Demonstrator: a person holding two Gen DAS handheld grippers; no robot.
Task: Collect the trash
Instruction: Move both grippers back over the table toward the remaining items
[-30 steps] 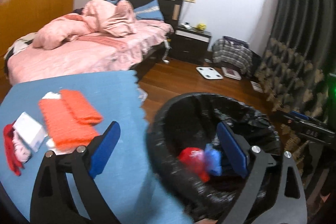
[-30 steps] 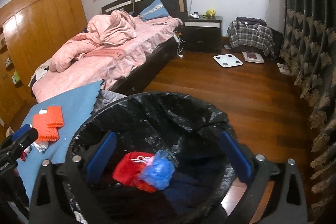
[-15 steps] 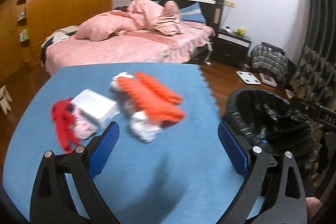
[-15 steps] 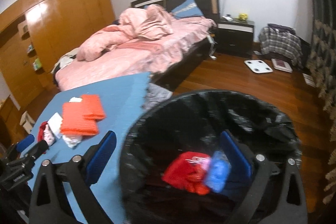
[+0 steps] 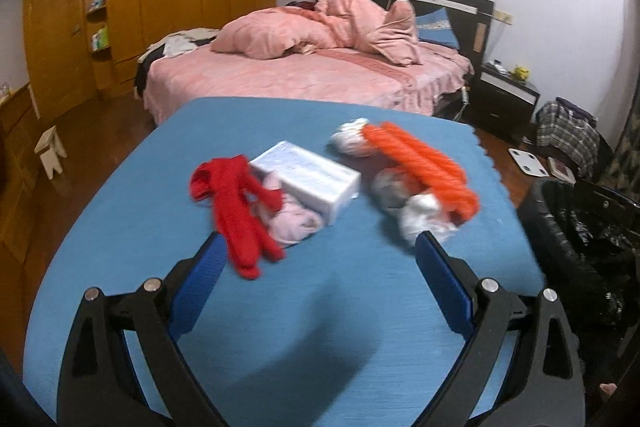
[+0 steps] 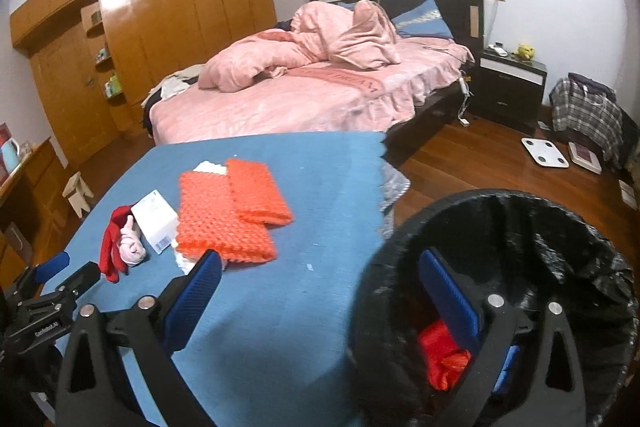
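Trash lies on a blue-covered table [image 5: 320, 307]: a red rag [image 5: 236, 211], a pink wad [image 5: 294, 221], a white box [image 5: 312, 179], orange bubble wrap [image 5: 424, 163] and crumpled white plastic [image 5: 424, 215]. My left gripper [image 5: 316, 275] is open and empty, just short of the red rag. My right gripper [image 6: 320, 279] is open and empty, straddling the rim of the black-lined bin [image 6: 532, 255]; red trash [image 6: 442, 351] lies inside the bin. The right wrist view also shows the orange wrap [image 6: 228, 215], the box [image 6: 156, 219] and the red rag [image 6: 112, 239].
The bin [image 5: 580, 227] stands off the table's right edge. A pink bed [image 5: 312, 75] is behind the table, a dark nightstand [image 5: 508, 99] and a white scale [image 5: 528, 161] on the wooden floor to the right, a small stool [image 5: 50, 151] to the left.
My left gripper has swung left from above the bin to over the table, now facing the trash pile. My right gripper has turned left too, so the bin sits at its right.
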